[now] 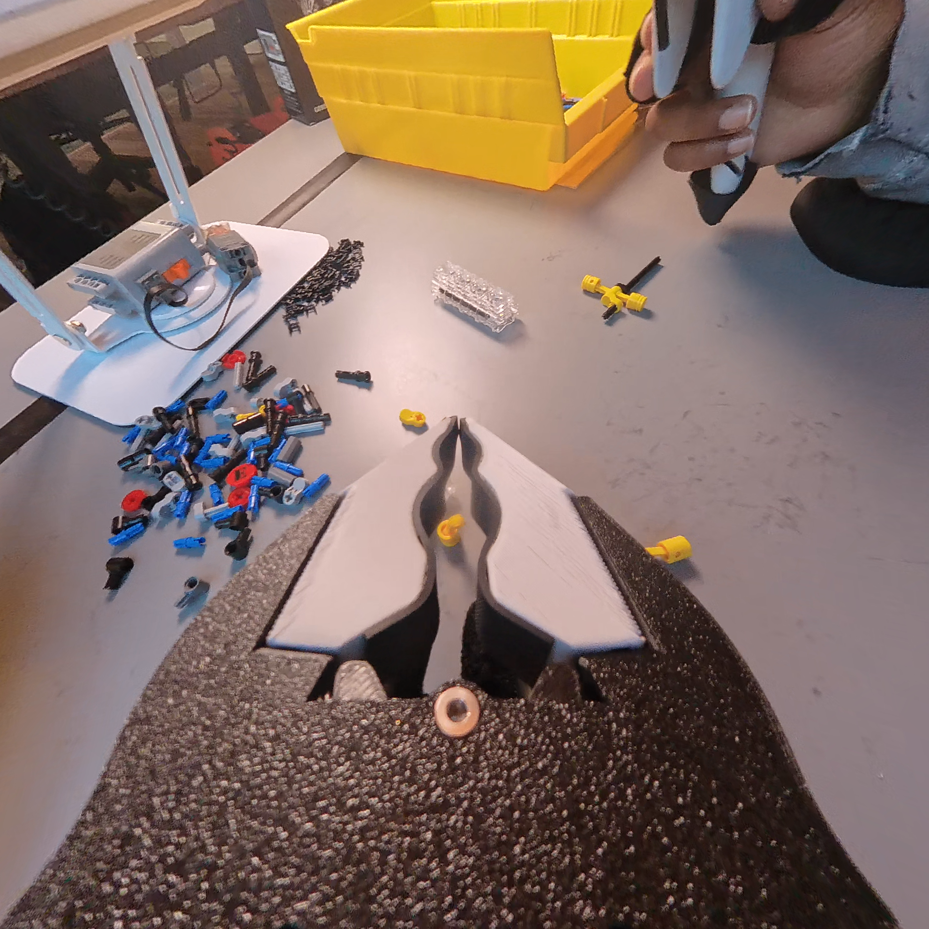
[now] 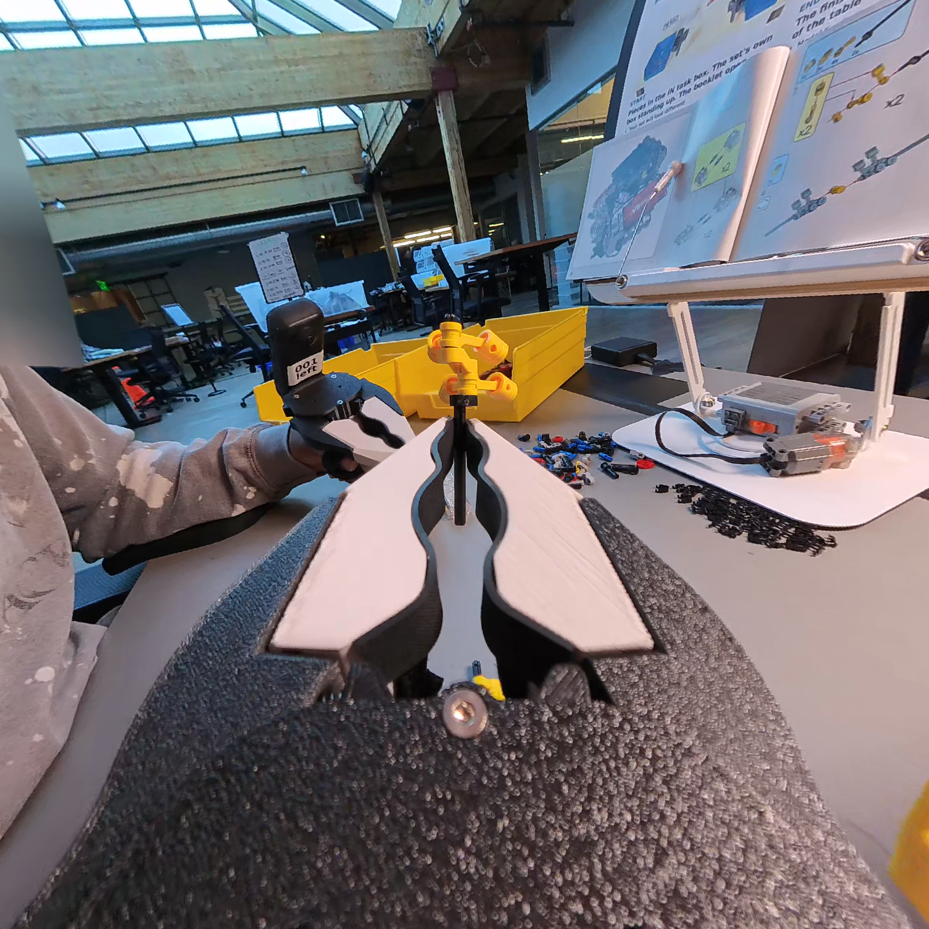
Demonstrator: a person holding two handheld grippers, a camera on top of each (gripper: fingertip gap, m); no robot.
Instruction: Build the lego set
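My left gripper (image 1: 457, 421) is shut just above the grey table (image 1: 653, 452), with nothing visible between its tips. A small yellow connector (image 1: 413, 417) lies on the table just left of the tips. Another yellow piece (image 1: 451, 531) lies on the table under the fingers. My right gripper (image 2: 458, 427) is shut on a black axle (image 2: 459, 467) and holds it upright. Yellow piston pieces (image 2: 470, 364) are stacked on the top of the axle. The left gripper (image 2: 374, 432) also shows in the right wrist view, low at the left.
A second yellow-and-black axle assembly (image 1: 616, 294) and a clear block (image 1: 475, 296) lie mid-table. A pile of blue, black and red pins (image 1: 216, 467), black links (image 1: 327, 271), yellow bins (image 1: 452, 100), a booklet stand (image 2: 754, 261) with grey motor parts (image 2: 784, 417), and a yellow connector (image 1: 671, 548) are nearby. One gripper's finger ends stand about 20 cm off the other's. The small yellow connector (image 1: 413, 417) is about 7 cm from my left fingertips.
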